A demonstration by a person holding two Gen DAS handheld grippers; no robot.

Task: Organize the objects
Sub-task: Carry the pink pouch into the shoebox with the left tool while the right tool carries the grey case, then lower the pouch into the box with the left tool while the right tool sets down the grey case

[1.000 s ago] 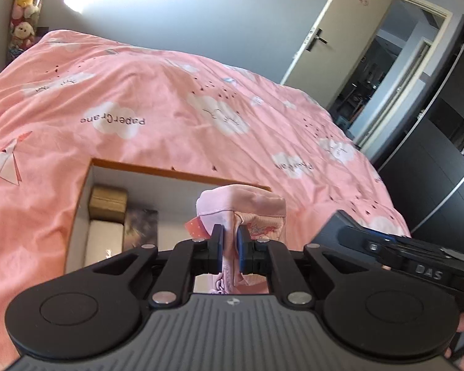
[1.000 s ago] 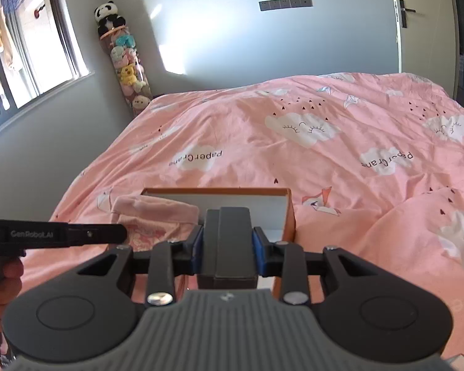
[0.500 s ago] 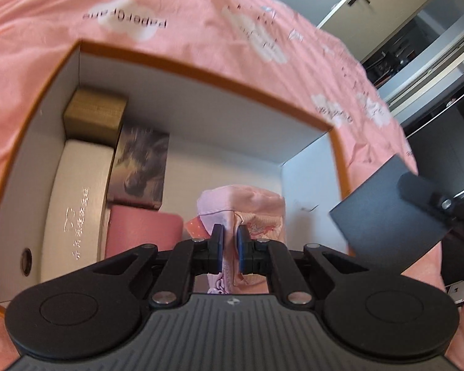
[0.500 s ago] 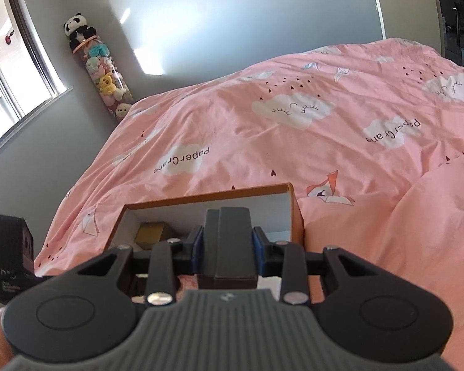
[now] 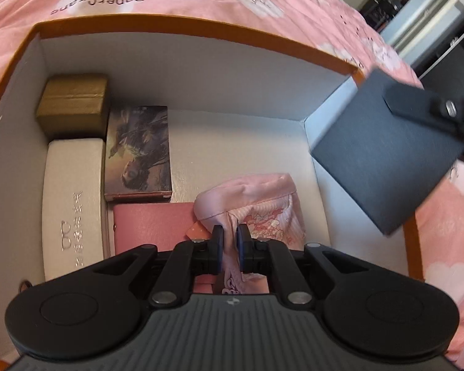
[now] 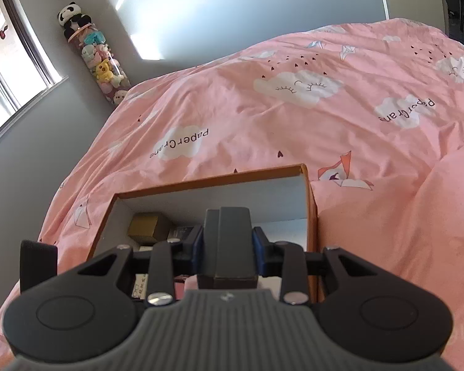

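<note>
An orange box with white inside sits on the pink bed. My left gripper is shut on a pink cloth pouch and holds it inside the box at its near right. The box holds a gold box, a picture card box, a white case and a pink wallet. My right gripper is shut on a dark grey box, seen in the left wrist view above the orange box's right wall.
The pink cloud-print duvet surrounds the box. A tube of plush toys stands in the far corner by a window. A doorway and dark wardrobe lie to the right.
My left gripper has lowered the pink pouch into the orange box. My right gripper has carried the dark grey box closer, over the orange box's right side.
</note>
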